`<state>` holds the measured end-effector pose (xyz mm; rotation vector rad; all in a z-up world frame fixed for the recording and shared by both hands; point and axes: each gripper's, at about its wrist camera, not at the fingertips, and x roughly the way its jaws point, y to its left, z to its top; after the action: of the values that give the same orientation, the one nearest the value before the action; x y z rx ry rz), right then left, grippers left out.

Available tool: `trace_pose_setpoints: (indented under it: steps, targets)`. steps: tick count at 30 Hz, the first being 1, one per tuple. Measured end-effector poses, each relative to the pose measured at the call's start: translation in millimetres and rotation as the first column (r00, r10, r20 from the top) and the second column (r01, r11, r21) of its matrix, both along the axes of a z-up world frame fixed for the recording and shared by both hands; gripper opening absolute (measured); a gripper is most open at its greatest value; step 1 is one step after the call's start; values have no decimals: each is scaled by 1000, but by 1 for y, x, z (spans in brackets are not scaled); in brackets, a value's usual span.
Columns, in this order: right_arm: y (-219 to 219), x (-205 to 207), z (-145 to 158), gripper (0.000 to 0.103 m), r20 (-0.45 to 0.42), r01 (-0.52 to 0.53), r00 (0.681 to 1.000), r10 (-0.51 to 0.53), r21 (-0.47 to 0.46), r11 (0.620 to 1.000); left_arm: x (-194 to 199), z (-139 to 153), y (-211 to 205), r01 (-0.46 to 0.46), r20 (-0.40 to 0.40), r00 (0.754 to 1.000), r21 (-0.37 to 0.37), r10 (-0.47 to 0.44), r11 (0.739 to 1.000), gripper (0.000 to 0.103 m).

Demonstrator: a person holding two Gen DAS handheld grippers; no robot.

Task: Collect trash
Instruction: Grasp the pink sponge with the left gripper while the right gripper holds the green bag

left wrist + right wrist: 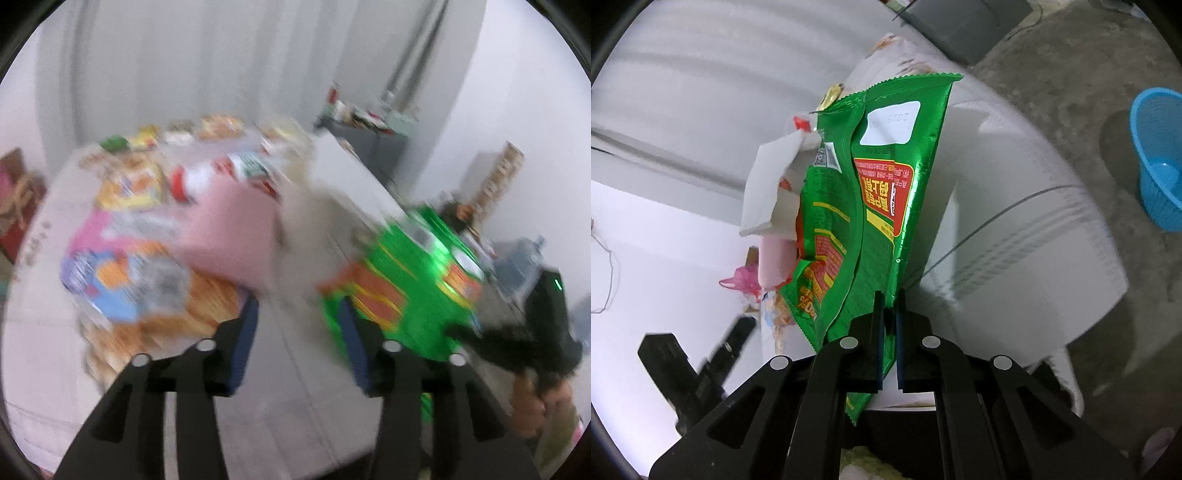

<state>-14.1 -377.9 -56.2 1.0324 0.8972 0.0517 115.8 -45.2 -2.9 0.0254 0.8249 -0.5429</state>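
My right gripper [890, 306] is shut on a green snack wrapper [882, 206] and holds it up in the air; the wrapper also shows in the blurred left wrist view [406, 284], with the right gripper [532, 332] to its right. My left gripper [299, 314] is open and empty above the white table [44, 332]. Ahead of it lie a pink packet [232, 229], an orange and blue snack bag [147, 291] and several more wrappers [133, 184].
A blue plastic basket [1158, 158] stands on the concrete floor at the right in the right wrist view. A white carton piece [768, 184] and a pink packet [775, 262] show behind the green wrapper. A dark side table with clutter [365, 122] stands at the back.
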Motion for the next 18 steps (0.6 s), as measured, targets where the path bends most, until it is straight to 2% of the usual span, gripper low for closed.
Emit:
trace_pose_setpoints:
  steps: [4,6,9,10,11,12,14,16,18]
  targets:
    - [11,6,0,3,4,-6,1000,6,-2,1000,41,13,9,-135,86,988,42,131,990,62]
    - [14,9,1,3,6,-12,1000,12,-6,1000,68,10,12,-144,48,989,60,141,988,63]
    - [15,8,5,3,8,-16,1000,16,0,1000,104,-1,13,-76,-114,990,32,79,997,63]
    - [16,7,4,3,9,-17,1000,16,3,1000,109,-4,11,-59,-141,988,33,63,998,66]
    - [14,3,4,3,10,-16,1000,16,7,1000,114,-6,7,-29,-167,985,41,35,999,75]
    - [13,2,3,3,11,-16,1000,16,11,1000,118,-10,1,30,-188,982,64,-18,997,79]
    - [13,3,3,3,11,-18,1000,18,14,1000,117,-14,-8,95,-187,980,115,-73,989,82]
    - [13,2,3,3,12,-20,1000,19,12,1000,114,-19,-20,116,-163,983,199,-84,973,83]
    - [12,2,3,3,13,-20,1000,20,11,1000,109,-21,-29,139,-156,982,232,-104,963,85]
